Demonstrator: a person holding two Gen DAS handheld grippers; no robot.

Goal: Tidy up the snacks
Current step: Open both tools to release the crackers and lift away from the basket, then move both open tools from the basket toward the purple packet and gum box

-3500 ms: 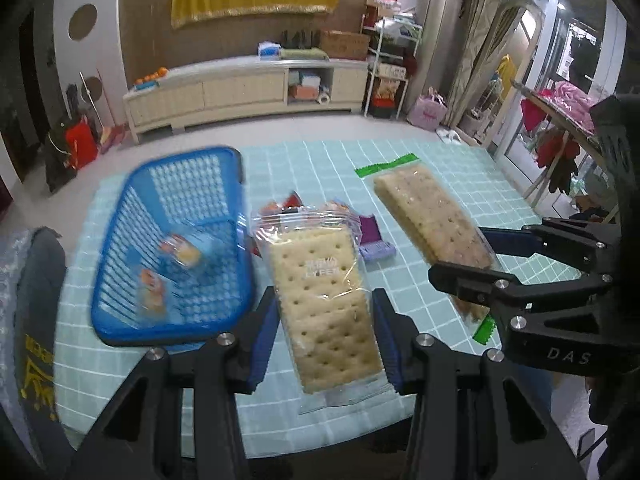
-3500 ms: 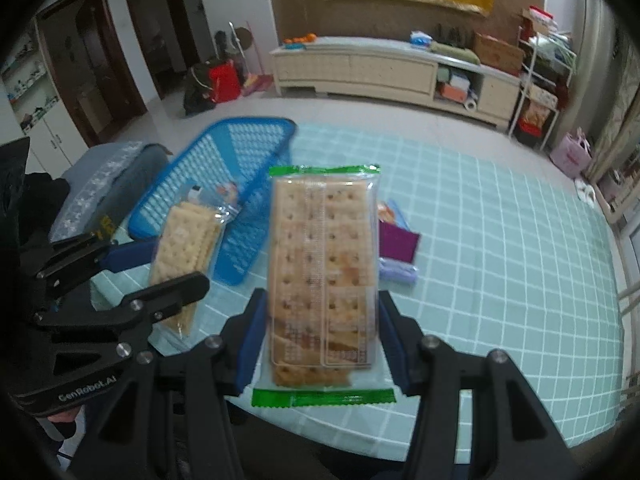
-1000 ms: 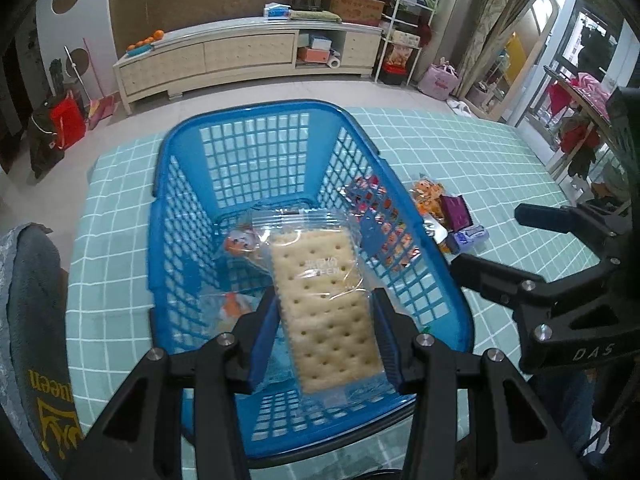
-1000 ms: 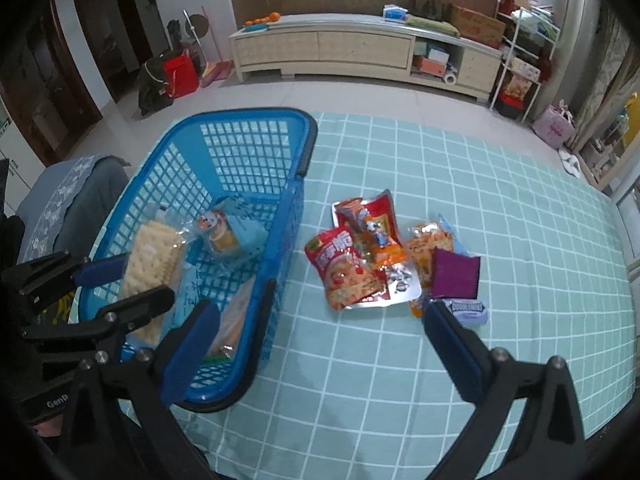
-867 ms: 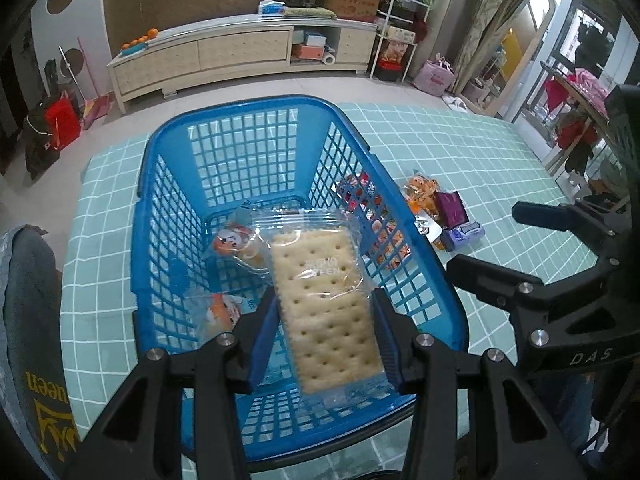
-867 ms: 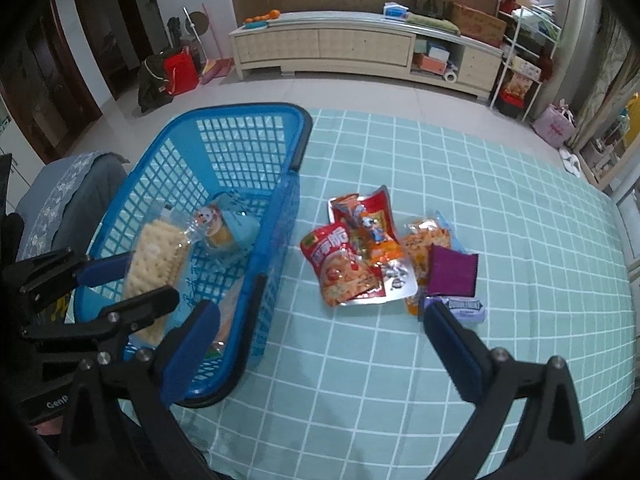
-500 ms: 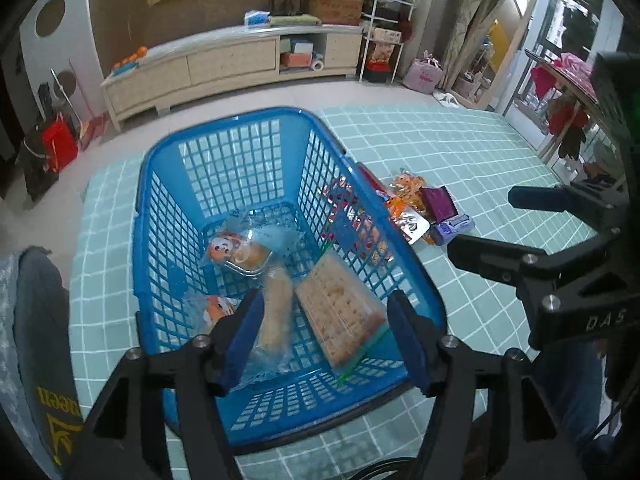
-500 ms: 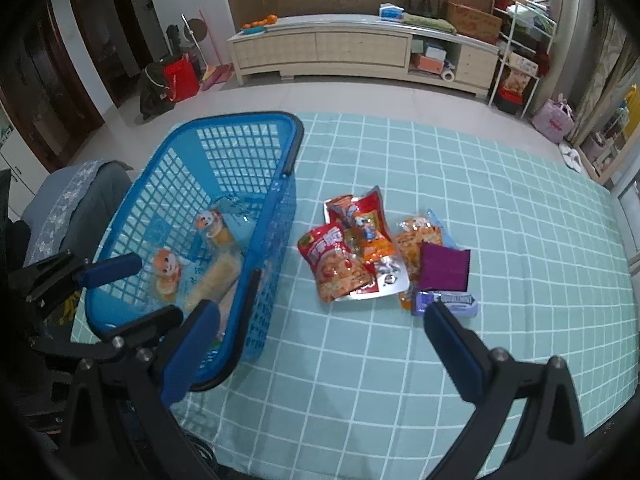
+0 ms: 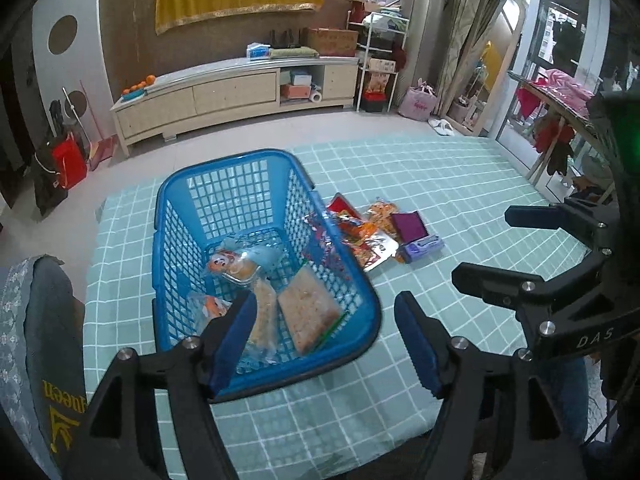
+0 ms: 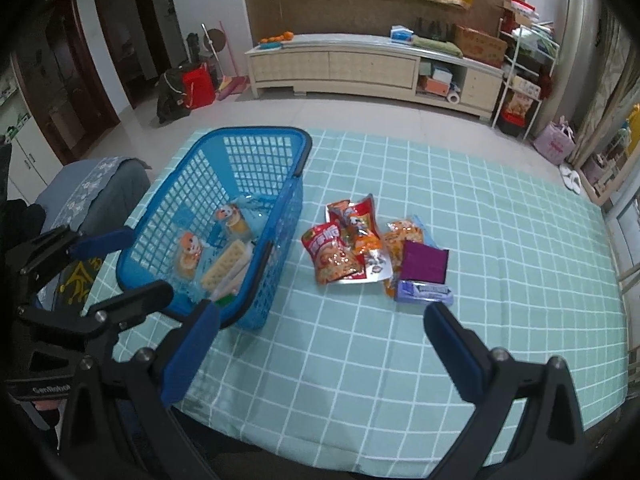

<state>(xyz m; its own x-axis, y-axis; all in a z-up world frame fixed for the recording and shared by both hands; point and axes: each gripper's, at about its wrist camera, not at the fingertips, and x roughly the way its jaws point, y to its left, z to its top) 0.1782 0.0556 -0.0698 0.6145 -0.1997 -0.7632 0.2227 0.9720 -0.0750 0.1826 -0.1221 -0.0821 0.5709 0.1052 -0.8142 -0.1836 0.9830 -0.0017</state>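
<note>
A blue plastic basket (image 9: pixel 224 168) (image 10: pixel 256 136) stands on the left of the teal checked tablecloth (image 9: pixel 460 184). Two cracker packs (image 9: pixel 308 308) (image 10: pixel 224 268) and small cake packets (image 9: pixel 232 264) lie inside it. Loose snacks lie right of the basket: red chip bags (image 10: pixel 332 256), an orange bag (image 10: pixel 404 236), a purple pouch (image 10: pixel 426 264) and a lilac box (image 10: pixel 424 292). My left gripper (image 9: pixel 324 340) is open and empty above the basket's near rim. My right gripper (image 10: pixel 316 344) is open and empty over the near table, in front of the loose snacks.
A grey cushioned chair (image 9: pixel 36 320) stands at the table's left edge. The table's near edge (image 10: pixel 360 452) lies just below both grippers. A long TV cabinet (image 10: pixel 360 68) and shelves stand across the floor, far behind.
My left gripper opened and let its cracker pack drop into the basket, then drew back and up. My right gripper, empty and open, drew back slightly.
</note>
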